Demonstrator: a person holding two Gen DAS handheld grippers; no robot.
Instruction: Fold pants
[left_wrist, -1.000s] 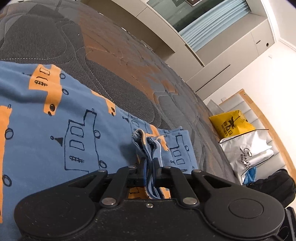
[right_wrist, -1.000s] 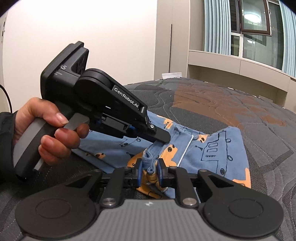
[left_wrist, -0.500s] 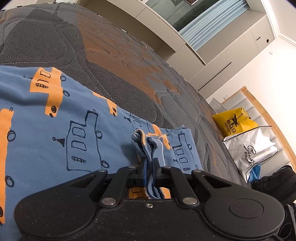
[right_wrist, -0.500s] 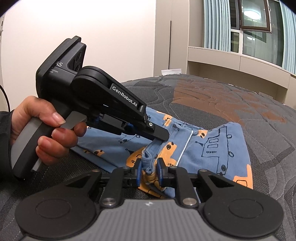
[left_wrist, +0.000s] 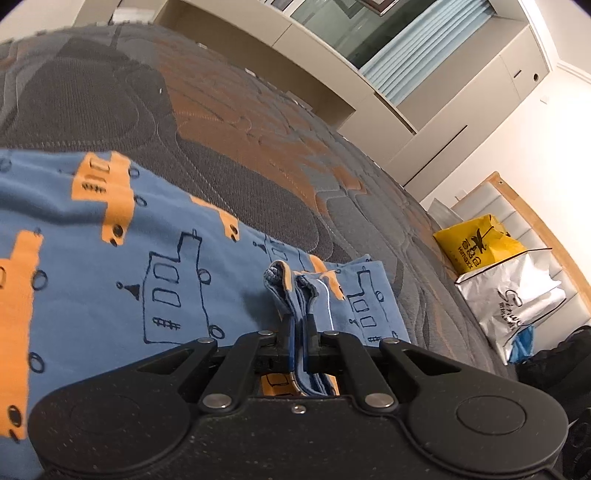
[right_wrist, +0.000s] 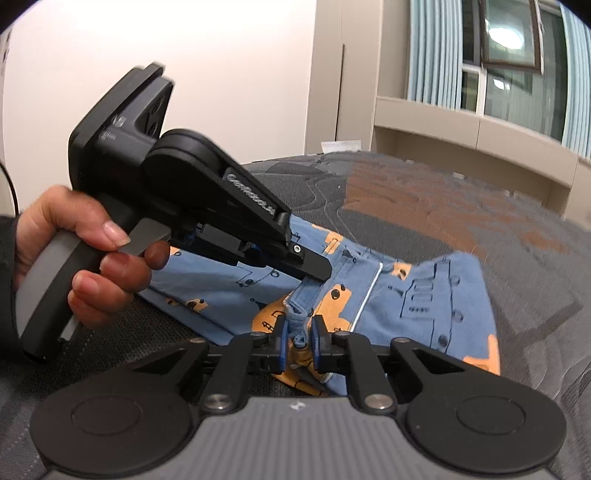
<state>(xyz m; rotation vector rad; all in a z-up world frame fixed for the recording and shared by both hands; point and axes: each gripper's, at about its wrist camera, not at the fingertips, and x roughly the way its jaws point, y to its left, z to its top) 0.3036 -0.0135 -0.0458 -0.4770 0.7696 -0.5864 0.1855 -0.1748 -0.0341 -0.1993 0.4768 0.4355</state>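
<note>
Lying across a quilted grey and rust-orange bed cover (left_wrist: 229, 122), the pants (left_wrist: 110, 266) are blue knit fabric printed with orange vehicle shapes and dark outline drawings of boxy trains or boats. From the left wrist view the cloth spreads broad and fairly flat to the left, with a narrower folded section ending in a straight hem at right. A thin white line of stitching or piping runs along one seam. The left gripper (left_wrist: 299, 332) is clamped tight on a bunched, several-layer edge of the pants, the folds rising just above its fingers. The right gripper (right_wrist: 298, 334) pinches another gathered edge of the same garment; its jaws have just been closing further, with the fabric between them. In the right wrist view a hand (right_wrist: 85, 258) grips the handle of the left tool, which is angled down over the cloth. A yellow bag (left_wrist: 476, 243) and a silver bag (left_wrist: 517, 299) sit beyond the bed.
</note>
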